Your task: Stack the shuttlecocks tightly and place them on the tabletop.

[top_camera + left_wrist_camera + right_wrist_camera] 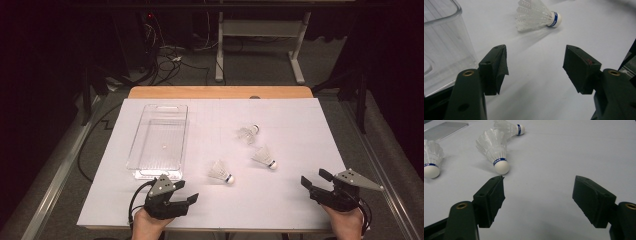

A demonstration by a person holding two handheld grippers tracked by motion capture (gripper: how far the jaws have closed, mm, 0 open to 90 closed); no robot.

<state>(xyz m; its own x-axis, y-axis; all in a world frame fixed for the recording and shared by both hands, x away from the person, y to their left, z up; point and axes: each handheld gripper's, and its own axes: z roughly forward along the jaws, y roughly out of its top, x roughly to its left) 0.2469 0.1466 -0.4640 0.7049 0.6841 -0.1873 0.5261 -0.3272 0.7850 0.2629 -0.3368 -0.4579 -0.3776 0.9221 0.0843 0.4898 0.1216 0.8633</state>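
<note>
Three white shuttlecocks with blue-banded cork heads lie on the white table cover: one nearest the front (pixel 220 172), one to its right (pixel 264 157), one farther back (pixel 248 133). My left gripper (pixel 187 191) rests open at the front edge, just left of the nearest shuttlecock (pixel 536 15), which lies ahead of its empty jaws (pixel 535 67). My right gripper (pixel 313 177) is open at the front right. In the right gripper view its jaws (pixel 539 195) are empty, with a shuttlecock (pixel 495 150) just beyond the left jaw, another (pixel 509 128) behind it and a third (pixel 430 157) at far left.
A clear plastic bin (pixel 159 140) stands empty on the left half of the cover, its corner (pixel 441 45) close to my left gripper. The white cover (pixel 300 130) spans a wooden table. Cables and desk legs lie on the floor beyond.
</note>
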